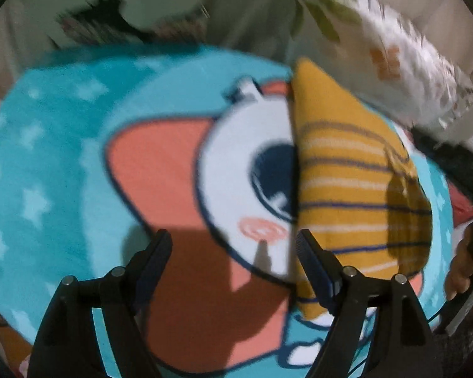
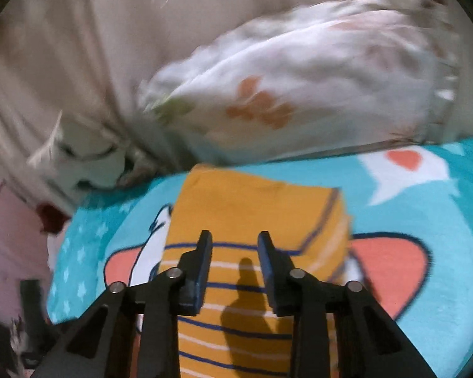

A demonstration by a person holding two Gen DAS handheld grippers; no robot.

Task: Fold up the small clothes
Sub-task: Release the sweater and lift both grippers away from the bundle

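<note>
A small mustard-yellow garment with blue and white stripes (image 1: 356,189) lies folded on a turquoise cartoon blanket (image 1: 63,145). In the left wrist view my left gripper (image 1: 233,245) is open and empty, with the garment's left edge by its right finger. In the right wrist view the garment (image 2: 246,211) lies lengthwise under my right gripper (image 2: 235,247), which is open and empty above it, jaws apart. Its right side is folded over, showing stacked layers. The right-hand tool and the hand holding it (image 1: 466,252) show at the left view's right edge.
A white pillow with orange and green flower prints (image 2: 299,88) lies past the garment's far end, also in the left wrist view (image 1: 391,63). Beige bedding (image 2: 78,47) rises behind. White crumpled cloth (image 2: 88,157) and pink fabric (image 2: 9,226) lie at the left.
</note>
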